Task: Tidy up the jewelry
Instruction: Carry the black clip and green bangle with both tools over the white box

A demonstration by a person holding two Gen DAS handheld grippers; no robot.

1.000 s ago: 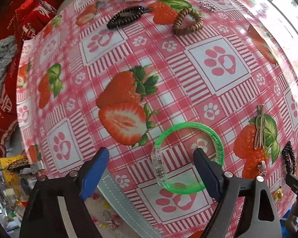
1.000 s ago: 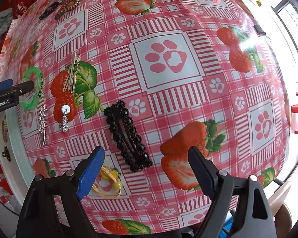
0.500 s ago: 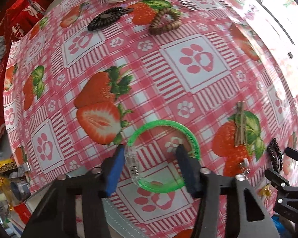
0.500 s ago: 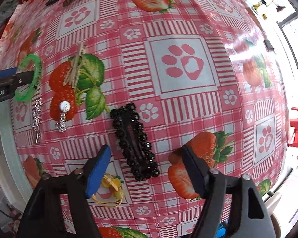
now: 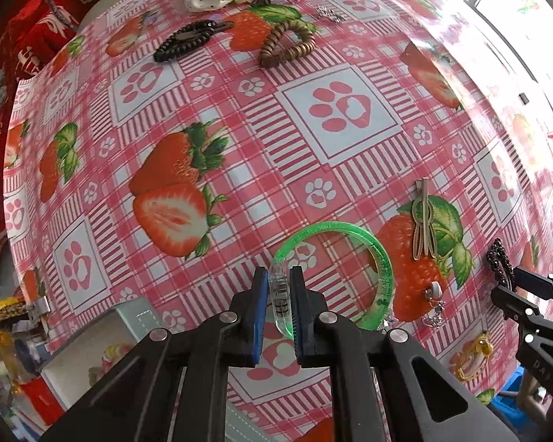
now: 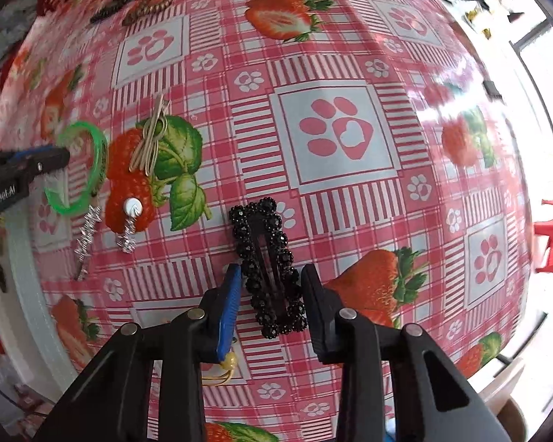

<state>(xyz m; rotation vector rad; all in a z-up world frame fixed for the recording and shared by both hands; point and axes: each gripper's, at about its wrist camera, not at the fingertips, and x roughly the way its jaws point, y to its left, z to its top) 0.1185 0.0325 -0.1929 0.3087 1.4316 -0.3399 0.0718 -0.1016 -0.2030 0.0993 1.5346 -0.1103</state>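
Closing from a wide spread a second ago, the left gripper (image 5: 279,307) now clamps the clear clasp of the green bangle (image 5: 354,254), which lies near the table's near edge, so this piece looks ready to lift. The right gripper (image 6: 271,296) has narrowed around the black beaded clip (image 6: 267,267) close to the same edge, but gaps remain, so it grasps nothing yet.

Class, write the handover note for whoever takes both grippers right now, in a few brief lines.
Left gripper: shut on the clear clasp of the green bangle, which lies on the tablecloth.
Right gripper: open, fingers either side of the black beaded hair clip, not yet gripping.
Done: bangle grasped.
Left: lift the bangle, probably to the box at the table edge; close on the clip; then the dangly earring and the far items.
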